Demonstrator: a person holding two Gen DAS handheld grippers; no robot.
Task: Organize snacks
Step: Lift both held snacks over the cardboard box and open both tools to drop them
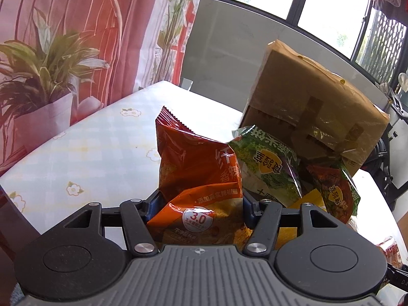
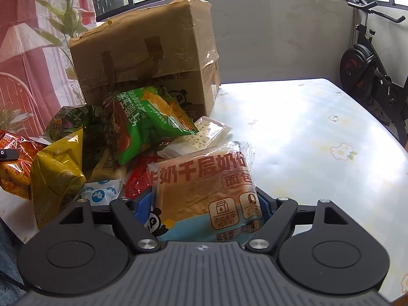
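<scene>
My left gripper point(image 1: 197, 204) is shut on an orange-red snack bag point(image 1: 196, 170), held upright above the table. Green snack bags point(image 1: 267, 163) lie just right of it. My right gripper point(image 2: 204, 204) is shut on a bread packet point(image 2: 206, 186) with a tan and light-blue wrapper. To its left is a pile of snacks: a green corn-chip bag point(image 2: 150, 122), a yellow bag point(image 2: 56, 176), a clear cracker pack point(image 2: 204, 135), a red packet point(image 2: 137, 181) and an orange bag point(image 2: 15, 165).
A taped cardboard box point(image 2: 148, 53) stands on the table behind the pile; it also shows in the left wrist view point(image 1: 313, 107). The table has a pale floral cloth point(image 2: 318, 140). An exercise bike point(image 2: 369, 71) stands at the far right. A red curtain point(image 1: 76, 38) hangs at left.
</scene>
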